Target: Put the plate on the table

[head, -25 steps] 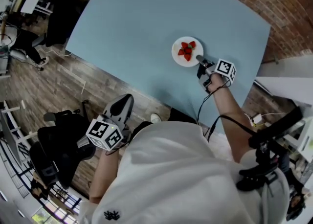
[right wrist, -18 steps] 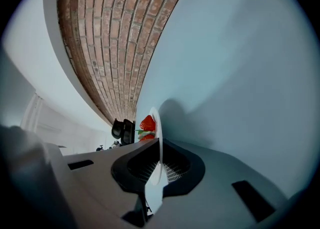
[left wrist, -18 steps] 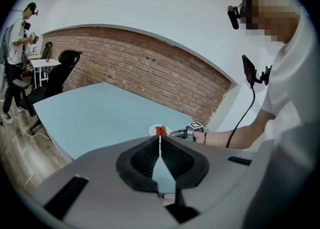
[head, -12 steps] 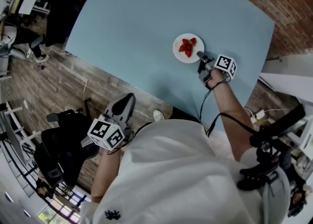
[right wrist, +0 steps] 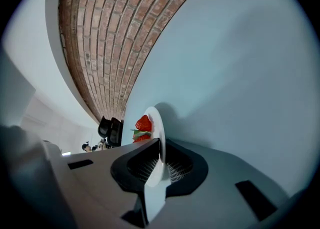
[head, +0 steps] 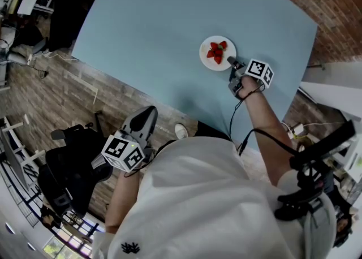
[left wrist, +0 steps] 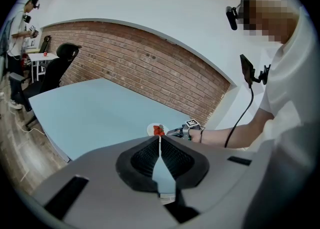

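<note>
Right tongs (head: 231, 61) (right wrist: 160, 149) pressed nearly together, pinching the near rim of a small round white plate (head: 207, 58) (right wrist: 156, 119); the rim runs edge-on between the two black ribbed pads. Plate carries a few red strawberries with green tops (head: 216, 52) (right wrist: 143, 123), piled about its middle, clear of the tongs. Plate is over the pale blue desk (head: 164, 20) (right wrist: 240, 68), toward the desk's right side and inside its edge, throwing a close shadow on the surface; can't tell whether it sits flat or hangs just above. Left tongs (head: 143, 121) (left wrist: 160, 145) pressed together at the tips, nothing between them, held off the desk's near edge over the wooden plank floor (head: 68, 99), well apart from the plate. In the left gripper view the plate (left wrist: 151, 130) and berries show just past the closed tips, with the right tongs' marker cube (left wrist: 192, 123) beside them. Red brick wall (left wrist: 150, 73) behind the desk, black office chair (left wrist: 62, 58) at its far left end.
</note>
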The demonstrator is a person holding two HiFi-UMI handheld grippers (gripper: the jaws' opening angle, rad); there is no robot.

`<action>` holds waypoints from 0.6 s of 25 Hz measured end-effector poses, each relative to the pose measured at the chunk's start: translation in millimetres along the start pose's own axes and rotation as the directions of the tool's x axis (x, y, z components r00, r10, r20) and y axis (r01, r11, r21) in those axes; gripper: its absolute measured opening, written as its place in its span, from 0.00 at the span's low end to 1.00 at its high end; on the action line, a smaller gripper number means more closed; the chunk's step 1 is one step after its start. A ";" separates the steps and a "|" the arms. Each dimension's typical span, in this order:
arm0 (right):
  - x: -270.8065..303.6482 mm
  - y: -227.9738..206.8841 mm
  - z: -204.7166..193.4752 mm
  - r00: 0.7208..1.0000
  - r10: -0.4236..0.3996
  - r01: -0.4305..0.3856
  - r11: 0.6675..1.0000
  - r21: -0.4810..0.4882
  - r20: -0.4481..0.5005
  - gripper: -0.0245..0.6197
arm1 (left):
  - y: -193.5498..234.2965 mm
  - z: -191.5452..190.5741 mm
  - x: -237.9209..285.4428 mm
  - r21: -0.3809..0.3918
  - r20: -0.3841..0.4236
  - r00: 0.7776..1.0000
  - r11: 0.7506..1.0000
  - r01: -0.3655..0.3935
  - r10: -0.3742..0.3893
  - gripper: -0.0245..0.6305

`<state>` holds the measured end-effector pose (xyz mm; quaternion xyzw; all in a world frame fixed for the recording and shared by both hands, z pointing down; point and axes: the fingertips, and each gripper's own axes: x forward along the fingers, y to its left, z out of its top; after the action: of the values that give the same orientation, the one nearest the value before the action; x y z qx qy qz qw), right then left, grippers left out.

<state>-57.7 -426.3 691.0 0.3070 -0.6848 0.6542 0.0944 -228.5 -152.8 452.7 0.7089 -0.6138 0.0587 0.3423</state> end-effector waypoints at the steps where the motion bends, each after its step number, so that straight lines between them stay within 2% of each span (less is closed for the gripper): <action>1: 0.3 -0.5 0.7 1.000 -0.013 0.013 1.000 -0.008 0.001 0.07 | 1.2 -1.5 0.1 -0.002 0.005 1.000 1.000 0.002 -0.002 0.06; 4: 2.0 -0.6 2.5 0.999 -0.038 0.038 0.999 -0.033 -0.001 0.08 | 2.1 -4.2 -0.6 -0.007 0.014 1.000 1.000 0.004 -0.004 0.06; 8: 1.3 1.7 2.7 0.997 -0.083 0.082 0.994 -0.066 -0.012 0.14 | 1.3 -5.3 -3.4 -0.020 0.013 1.000 1.000 -0.006 0.006 0.06; 15: 2.9 5.9 2.1 0.986 -0.162 0.153 0.970 -0.188 -0.035 0.19 | 3.6 -8.6 -3.8 -0.026 0.027 1.000 1.000 -0.003 0.004 0.06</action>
<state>-62.6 -429.3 687.3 0.3339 -0.7133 0.5859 0.1912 -229.8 -144.9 458.8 0.7041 -0.6203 0.0415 0.3432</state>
